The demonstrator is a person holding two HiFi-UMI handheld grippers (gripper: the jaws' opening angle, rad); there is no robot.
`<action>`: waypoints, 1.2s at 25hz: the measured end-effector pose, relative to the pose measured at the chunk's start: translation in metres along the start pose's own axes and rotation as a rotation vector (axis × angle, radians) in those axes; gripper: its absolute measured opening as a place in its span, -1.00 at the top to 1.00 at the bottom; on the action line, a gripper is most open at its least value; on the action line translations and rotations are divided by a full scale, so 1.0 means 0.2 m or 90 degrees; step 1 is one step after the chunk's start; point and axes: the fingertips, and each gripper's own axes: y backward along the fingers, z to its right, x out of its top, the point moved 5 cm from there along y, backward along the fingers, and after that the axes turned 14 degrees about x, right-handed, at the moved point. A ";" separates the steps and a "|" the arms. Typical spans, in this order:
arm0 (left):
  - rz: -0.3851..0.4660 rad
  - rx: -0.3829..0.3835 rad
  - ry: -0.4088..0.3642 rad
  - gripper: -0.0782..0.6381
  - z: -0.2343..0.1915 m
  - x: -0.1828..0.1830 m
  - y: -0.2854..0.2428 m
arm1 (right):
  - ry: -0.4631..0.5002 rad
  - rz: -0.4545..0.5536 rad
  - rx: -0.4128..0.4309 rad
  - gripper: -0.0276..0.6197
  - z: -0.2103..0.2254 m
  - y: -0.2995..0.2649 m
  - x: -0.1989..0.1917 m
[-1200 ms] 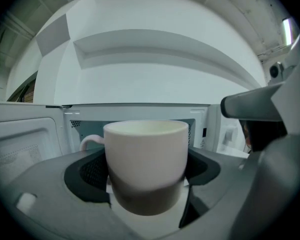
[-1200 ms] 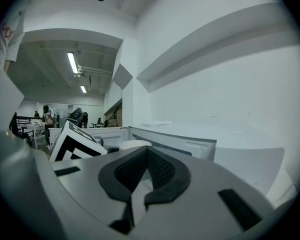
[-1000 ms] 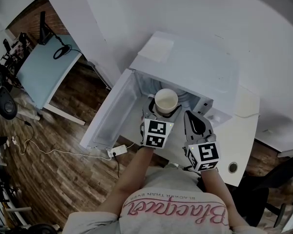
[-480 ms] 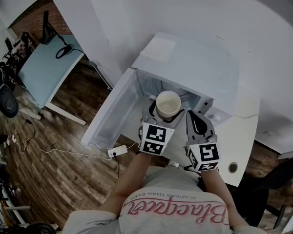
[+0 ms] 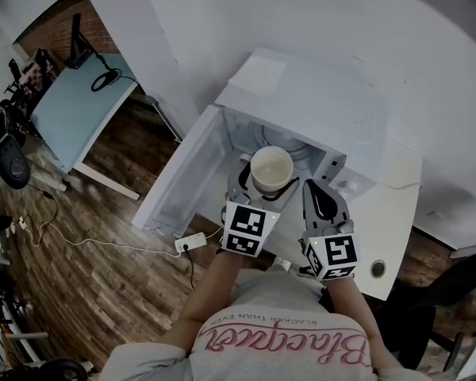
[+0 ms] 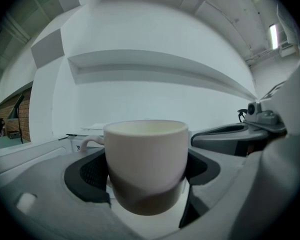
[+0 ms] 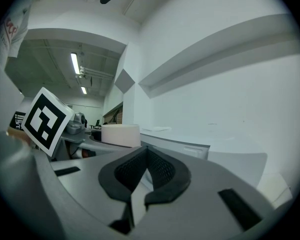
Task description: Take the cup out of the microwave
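Note:
A white cup (image 5: 271, 169) stands upright between the jaws of my left gripper (image 5: 262, 182), which is shut on it just in front of the open white microwave (image 5: 317, 105). In the left gripper view the cup (image 6: 146, 161) fills the middle, its handle pointing left, with the dark pads (image 6: 92, 176) pressed on both sides. My right gripper (image 5: 321, 199) hangs beside it to the right, shut with nothing held. In the right gripper view its jaws (image 7: 145, 176) meet tip to tip, and the cup (image 7: 120, 135) shows at the left.
The microwave door (image 5: 178, 185) hangs open to the left. The microwave sits on a white tabletop (image 5: 393, 213) against a white wall. Below lie a wooden floor (image 5: 95, 268), a power strip (image 5: 190, 245) with cable, and a light blue desk (image 5: 71, 109).
The left gripper has drawn the cup slightly back and up, away from the microwave opening. The right gripper has stayed nearly in place.

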 end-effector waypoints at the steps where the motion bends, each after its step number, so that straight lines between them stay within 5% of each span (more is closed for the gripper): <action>1: 0.000 0.003 0.002 -0.41 -0.01 0.00 0.01 | 0.001 -0.001 0.000 0.89 -0.01 0.00 0.00; 16: 0.024 -0.002 0.028 -0.41 0.00 0.01 0.09 | 0.015 0.011 0.010 0.89 -0.05 -0.01 0.03; 30: 0.023 0.003 -0.003 -0.41 0.01 0.02 0.07 | 0.033 -0.002 -0.007 0.89 0.00 0.00 0.02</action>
